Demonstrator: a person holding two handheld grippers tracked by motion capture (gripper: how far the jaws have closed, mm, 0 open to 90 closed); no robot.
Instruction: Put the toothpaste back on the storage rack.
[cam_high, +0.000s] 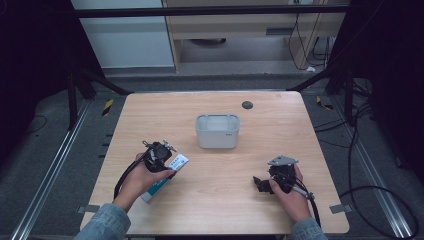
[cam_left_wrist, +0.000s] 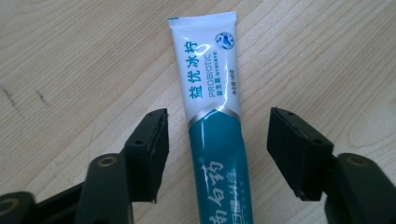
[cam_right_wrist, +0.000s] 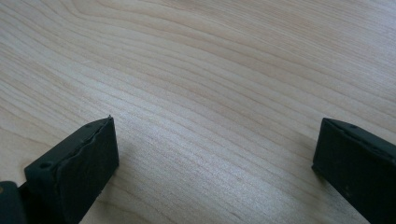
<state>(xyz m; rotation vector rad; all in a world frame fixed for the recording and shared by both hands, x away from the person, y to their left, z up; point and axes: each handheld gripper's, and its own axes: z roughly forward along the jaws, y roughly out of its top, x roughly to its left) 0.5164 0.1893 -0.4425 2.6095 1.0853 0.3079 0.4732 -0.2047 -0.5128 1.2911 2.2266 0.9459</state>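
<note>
Down at the near left of the table (cam_high: 225, 165), the toothpaste tube (cam_left_wrist: 212, 121) lies flat on the wood, and the left tongs (cam_left_wrist: 217, 140) stand astride it, one jaw on each side of its teal lower half. Bare wood shows between each pad and the tube, so the tongs are released around it, not gripping. The tube's flat crimped end points away from the tongs, toward the far side in the left gripper view; its cap end runs out of sight beneath them. In the high view the left tongs (cam_high: 159, 156) sit over the tube, whose white end sticks out toward the grey bin (cam_high: 217, 131) at the table's middle.

The tube is glossy soft plastic, white at the crimp and teal below, with a silver chevron between and printed lettering. The jaws are matte black blocks with ridged inner faces. The table is pale wood with fine straight grain.

The right tongs (cam_right_wrist: 215, 154) are released wide over bare wood, holding nothing, at the near right, well apart from the tube.
</note>
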